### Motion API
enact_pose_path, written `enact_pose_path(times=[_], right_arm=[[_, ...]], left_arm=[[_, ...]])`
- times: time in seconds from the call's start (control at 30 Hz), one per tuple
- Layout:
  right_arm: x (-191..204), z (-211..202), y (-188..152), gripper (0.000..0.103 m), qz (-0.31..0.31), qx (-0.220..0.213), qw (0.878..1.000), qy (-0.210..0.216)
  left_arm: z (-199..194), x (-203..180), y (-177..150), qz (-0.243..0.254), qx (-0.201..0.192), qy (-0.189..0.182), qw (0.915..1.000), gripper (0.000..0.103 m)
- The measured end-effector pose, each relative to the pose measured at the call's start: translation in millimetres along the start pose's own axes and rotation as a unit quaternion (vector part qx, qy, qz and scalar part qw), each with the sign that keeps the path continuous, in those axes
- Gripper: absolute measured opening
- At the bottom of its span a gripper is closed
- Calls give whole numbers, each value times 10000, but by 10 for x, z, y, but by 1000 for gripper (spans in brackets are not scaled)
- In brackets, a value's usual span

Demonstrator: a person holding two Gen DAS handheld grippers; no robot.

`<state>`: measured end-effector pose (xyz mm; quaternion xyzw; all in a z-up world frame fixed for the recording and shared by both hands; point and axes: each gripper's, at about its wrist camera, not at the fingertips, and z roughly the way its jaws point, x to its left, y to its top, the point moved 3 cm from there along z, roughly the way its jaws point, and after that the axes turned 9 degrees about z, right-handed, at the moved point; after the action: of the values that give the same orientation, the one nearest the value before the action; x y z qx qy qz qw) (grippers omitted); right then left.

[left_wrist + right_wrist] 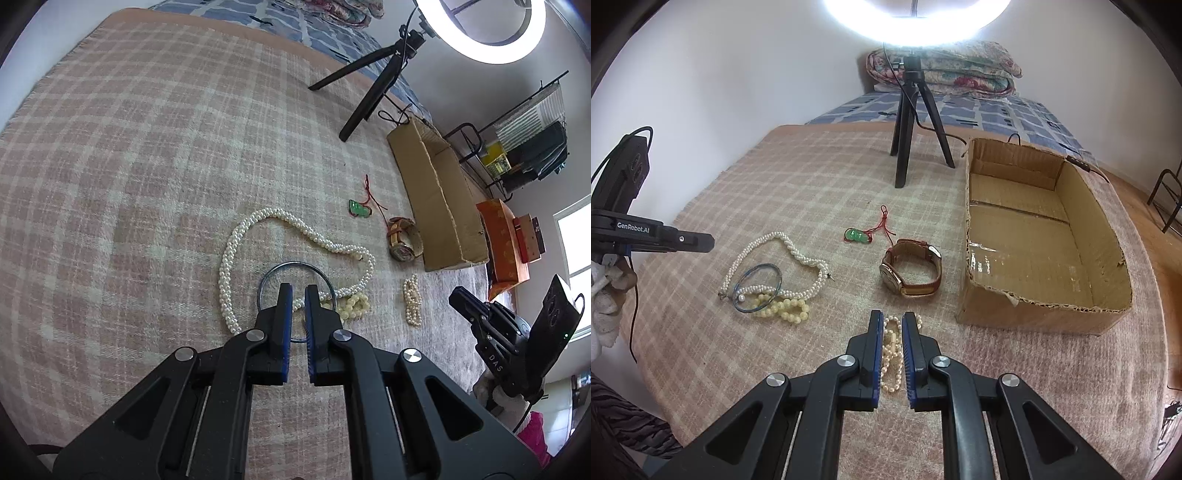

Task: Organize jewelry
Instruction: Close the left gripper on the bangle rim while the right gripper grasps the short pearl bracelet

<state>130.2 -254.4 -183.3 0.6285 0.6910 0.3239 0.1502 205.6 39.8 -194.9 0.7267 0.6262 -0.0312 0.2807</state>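
Note:
Jewelry lies on a pink plaid blanket (812, 177). A long pearl necklace (236, 236) (798, 254) loops around a blue-grey bangle (297, 264) (759, 271) and a yellow bead bracelet (352, 304) (783, 308). My left gripper (298, 291) hovers over the bangle, jaws narrowly apart and empty. A small pearl bracelet (892, 354) (413, 301) lies between the narrowly open fingers of my right gripper (891, 319). A brown-strap watch (910, 269) (402, 240) and a green pendant on red cord (857, 236) (358, 208) lie farther off. An empty cardboard box (1041, 306) (436, 199) stands at the right.
A black tripod (908, 125) (365, 85) with a ring light (480, 29) stands on the blanket behind the jewelry. A folded quilt (945, 70) lies at the bed's far end. An orange box (502, 243) and a black rack (524, 140) stand beyond the cardboard box.

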Motion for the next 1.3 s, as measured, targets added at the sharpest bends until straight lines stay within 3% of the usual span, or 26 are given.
enact_pose_path(times=[0.1, 0.23, 0.3, 0.4, 0.6, 1.07, 1.2, 1.3], right_arm=[[26, 49, -50, 8, -85, 94, 9999, -6], [-30, 111, -140, 8, -163, 170, 9997, 55], [-38, 117, -182, 10, -229, 188, 9994, 181], [-45, 144, -256, 32, -331, 237, 9990, 203], [-78, 238, -331, 56, -440, 405, 9981, 123], [-29, 539, -321, 57, -446, 788, 9958, -121], [-27, 586, -290, 57, -386, 816, 9957, -198], [-14, 619, -273, 55, -375, 838, 9955, -251]], left_arm=[[141, -45, -17, 55, 179, -28, 9998, 5], [316, -35, 11, 218, 307, 379, 9986, 5], [409, -1, 17, 239, 411, 475, 9977, 16], [519, 12, 3, 328, 545, 600, 9962, 23], [619, 30, -9, 446, 616, 767, 9941, 23], [664, 101, 103, 424, 603, 727, 9946, 23], [680, 58, 117, 612, 511, 885, 9929, 6], [645, 62, 128, 550, 430, 804, 9943, 2]])
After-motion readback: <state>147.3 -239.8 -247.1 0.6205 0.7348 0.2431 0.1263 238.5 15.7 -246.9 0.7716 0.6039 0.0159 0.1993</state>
